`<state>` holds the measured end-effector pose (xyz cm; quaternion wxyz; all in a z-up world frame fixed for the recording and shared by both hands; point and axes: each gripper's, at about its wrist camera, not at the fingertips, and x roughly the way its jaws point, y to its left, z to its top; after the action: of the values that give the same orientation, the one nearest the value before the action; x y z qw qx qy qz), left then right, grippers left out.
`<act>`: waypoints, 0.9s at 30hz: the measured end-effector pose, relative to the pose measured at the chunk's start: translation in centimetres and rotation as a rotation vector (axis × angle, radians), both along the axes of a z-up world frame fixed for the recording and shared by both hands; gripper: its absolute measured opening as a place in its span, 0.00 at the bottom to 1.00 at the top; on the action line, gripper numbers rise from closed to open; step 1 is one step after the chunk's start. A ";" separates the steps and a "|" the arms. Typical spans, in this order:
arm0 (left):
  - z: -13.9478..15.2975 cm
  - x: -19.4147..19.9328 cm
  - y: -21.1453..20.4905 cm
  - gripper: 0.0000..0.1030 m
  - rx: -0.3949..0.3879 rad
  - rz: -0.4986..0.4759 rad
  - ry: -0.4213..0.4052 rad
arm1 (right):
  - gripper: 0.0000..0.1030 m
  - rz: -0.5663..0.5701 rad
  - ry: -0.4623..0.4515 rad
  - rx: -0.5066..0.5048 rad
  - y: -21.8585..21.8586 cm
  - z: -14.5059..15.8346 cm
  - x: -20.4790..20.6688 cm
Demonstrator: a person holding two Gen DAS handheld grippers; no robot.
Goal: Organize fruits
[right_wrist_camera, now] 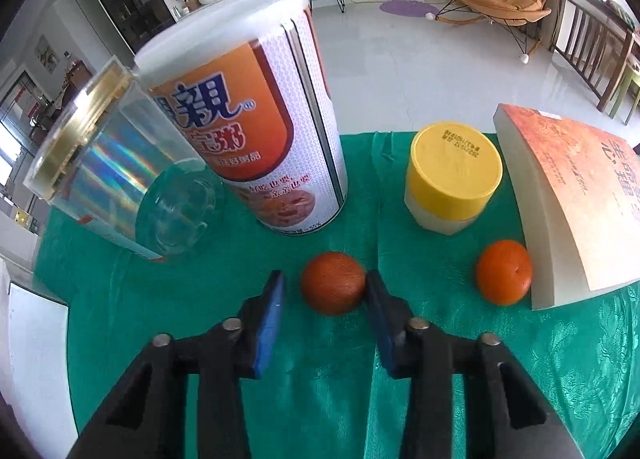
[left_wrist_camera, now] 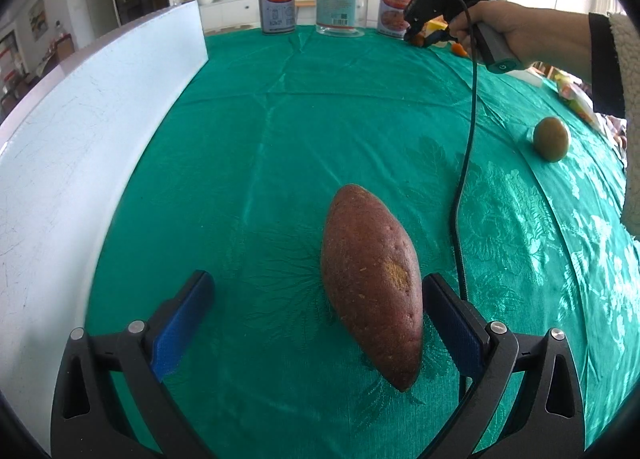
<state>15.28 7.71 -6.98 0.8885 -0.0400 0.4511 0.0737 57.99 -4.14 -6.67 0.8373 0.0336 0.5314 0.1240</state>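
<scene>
In the left wrist view a reddish-purple sweet potato (left_wrist_camera: 372, 283) lies on the green tablecloth (left_wrist_camera: 280, 131). My left gripper (left_wrist_camera: 318, 283) is open around it; the right pad touches or nearly touches its side, the left pad stands well clear. A green-brown kiwi (left_wrist_camera: 552, 139) lies far right. My right gripper (left_wrist_camera: 420, 39) is far back, near the cans. In the right wrist view my right gripper (right_wrist_camera: 324, 283) is open around a dark orange round fruit (right_wrist_camera: 333, 283); the right pad touches it, the left pad is slightly apart. A brighter orange tangerine (right_wrist_camera: 505, 271) lies to the right, against a book.
A white board (left_wrist_camera: 80, 147) runs along the table's left side. Two printed cans (left_wrist_camera: 276, 3) (left_wrist_camera: 396, 7) and a clear jar (left_wrist_camera: 340, 3) stand at the back. Close to the right gripper are a can (right_wrist_camera: 256, 115), the clear jar (right_wrist_camera: 116, 175), a yellow-lidded jar (right_wrist_camera: 452, 175) and a book (right_wrist_camera: 576, 195).
</scene>
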 end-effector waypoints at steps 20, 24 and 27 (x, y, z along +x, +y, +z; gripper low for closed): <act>0.0 0.0 0.0 1.00 0.000 0.000 0.000 | 0.29 0.395 0.028 -0.068 -10.8 7.4 -34.4; 0.0 0.0 0.0 1.00 0.000 0.000 0.000 | 0.29 0.372 0.026 -0.101 -12.0 2.5 -40.2; 0.0 0.0 0.0 1.00 0.000 0.000 0.000 | 0.30 0.306 -0.086 -0.102 -12.5 0.8 -42.6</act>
<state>15.31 7.68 -6.98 0.8885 -0.0401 0.4511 0.0738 15.39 -16.64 -5.90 0.8312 -0.0956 0.4996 0.2244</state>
